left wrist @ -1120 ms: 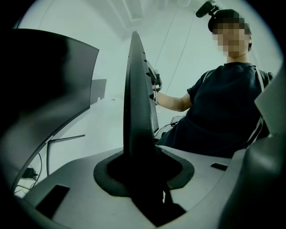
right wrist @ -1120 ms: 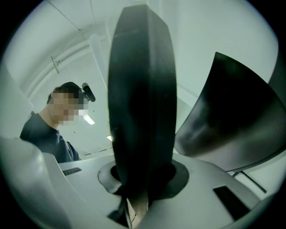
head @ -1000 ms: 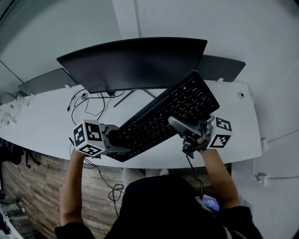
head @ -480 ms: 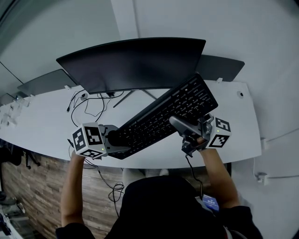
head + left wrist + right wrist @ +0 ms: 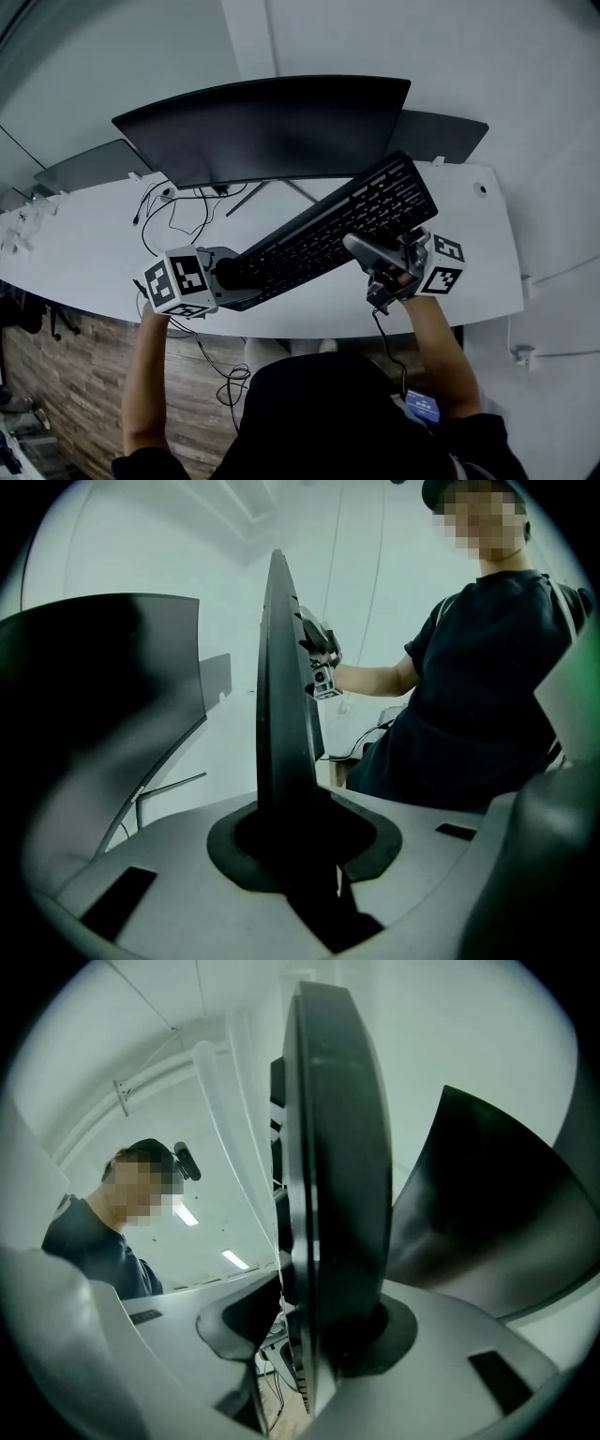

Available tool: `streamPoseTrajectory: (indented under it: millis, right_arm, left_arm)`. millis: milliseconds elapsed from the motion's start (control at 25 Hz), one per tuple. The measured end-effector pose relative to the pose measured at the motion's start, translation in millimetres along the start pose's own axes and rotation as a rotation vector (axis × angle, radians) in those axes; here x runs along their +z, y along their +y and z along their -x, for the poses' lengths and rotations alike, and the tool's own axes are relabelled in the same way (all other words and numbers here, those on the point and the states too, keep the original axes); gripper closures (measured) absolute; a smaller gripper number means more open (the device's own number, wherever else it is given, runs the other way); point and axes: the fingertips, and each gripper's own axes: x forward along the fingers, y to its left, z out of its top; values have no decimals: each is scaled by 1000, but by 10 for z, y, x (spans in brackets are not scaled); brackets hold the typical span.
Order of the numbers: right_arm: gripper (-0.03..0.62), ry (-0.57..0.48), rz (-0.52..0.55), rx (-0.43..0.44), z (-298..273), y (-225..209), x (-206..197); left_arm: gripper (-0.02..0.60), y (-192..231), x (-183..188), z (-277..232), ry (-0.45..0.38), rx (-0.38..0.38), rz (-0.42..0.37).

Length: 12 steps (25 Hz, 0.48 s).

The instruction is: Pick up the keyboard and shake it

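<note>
The keyboard [image 5: 328, 234] is up off the desk [image 5: 84, 253], slanting in the air just in front of the monitor [image 5: 272, 127]. Its far end is close under the monitor's right end and its near end is lower, out in front of the monitor's left half.

The left gripper [image 5: 234, 277] pinches that near end tight, with the board's thin edge standing straight up between the pressed pads. The right gripper [image 5: 370, 253] is at the front edge toward the far end. Its jaws have just been opening: the board is between them and leans on one pad, but the other stands off with daylight showing (so I'd call that side a rest, not a grip).

To my eye, a good shake needs the right jaws closed firmly again first, otherwise the whole length swings from one corner pinch. After that I'd use short, quick strokes, both hands together, pulled toward the person and away from the monitor's lower edge, which looks near enough to strike.

The desk is a long white top, with loose cables [image 5: 173, 211] trailing below the monitor's left end. A second screen [image 5: 89, 164] sits off to the monitor's left, the wall behind is plain and pale, and the floor [image 5: 56, 394] is wood-patterned.
</note>
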Motion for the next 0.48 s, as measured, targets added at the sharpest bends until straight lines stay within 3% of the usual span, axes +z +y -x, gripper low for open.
streamPoseTrajectory:
  millis: [480]
  right_arm:
    - [394, 37, 14, -56, 5, -60, -34]
  left_arm:
    - [485, 102, -44, 98, 44, 69, -30]
